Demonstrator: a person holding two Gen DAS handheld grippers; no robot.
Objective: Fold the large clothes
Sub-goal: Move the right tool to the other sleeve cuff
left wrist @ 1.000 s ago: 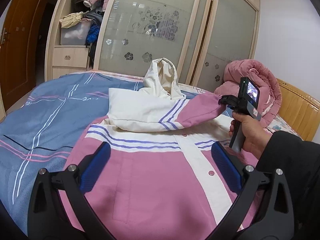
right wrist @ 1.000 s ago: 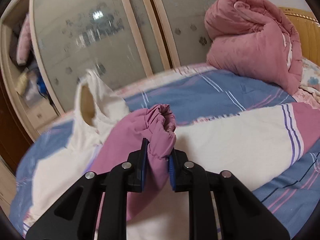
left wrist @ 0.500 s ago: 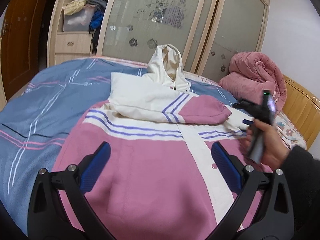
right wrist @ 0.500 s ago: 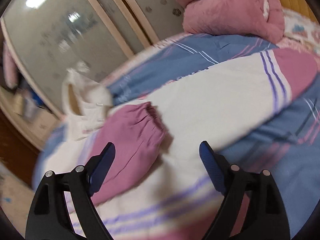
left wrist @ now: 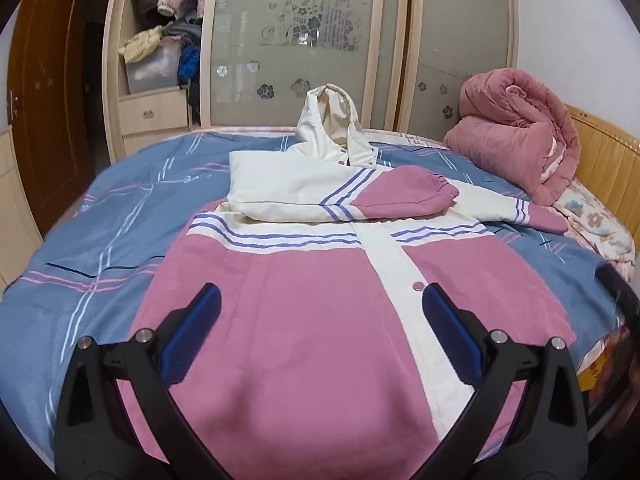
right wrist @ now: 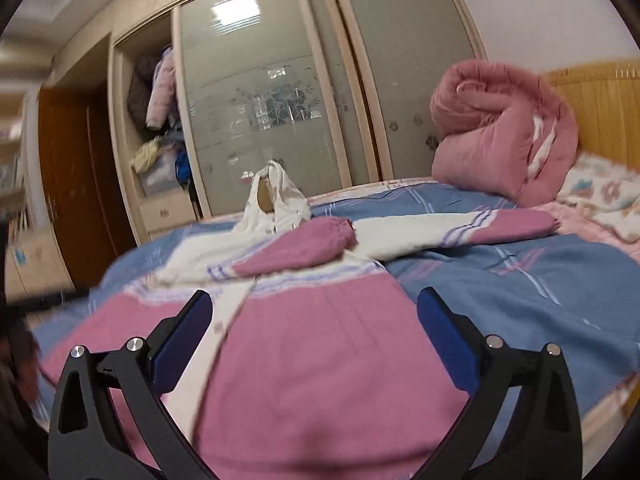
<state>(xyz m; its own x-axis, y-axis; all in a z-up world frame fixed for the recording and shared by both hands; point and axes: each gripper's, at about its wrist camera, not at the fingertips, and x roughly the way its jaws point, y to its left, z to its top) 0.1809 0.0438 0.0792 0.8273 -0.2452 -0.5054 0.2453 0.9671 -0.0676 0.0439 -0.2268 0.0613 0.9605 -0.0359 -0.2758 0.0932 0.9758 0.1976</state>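
On the blue bedspread [left wrist: 100, 216] the pink & white jacket [left wrist: 320, 300] lies front-up, hood toward the wardrobe [left wrist: 304, 40]; 1 sleeve [left wrist: 360, 200] is folded across the chest, the other sleeve [right wrist: 480, 228] lies out sideways, prob next. L gripper [left wrist: 320, 340] & R gripper [right wrist: 316, 336] hover over the hem, both spread wide, holding nothing

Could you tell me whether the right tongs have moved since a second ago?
Yes. The right tongs let go of the pink cuff and pulled back toward the jacket's hem, away from the wardrobe.
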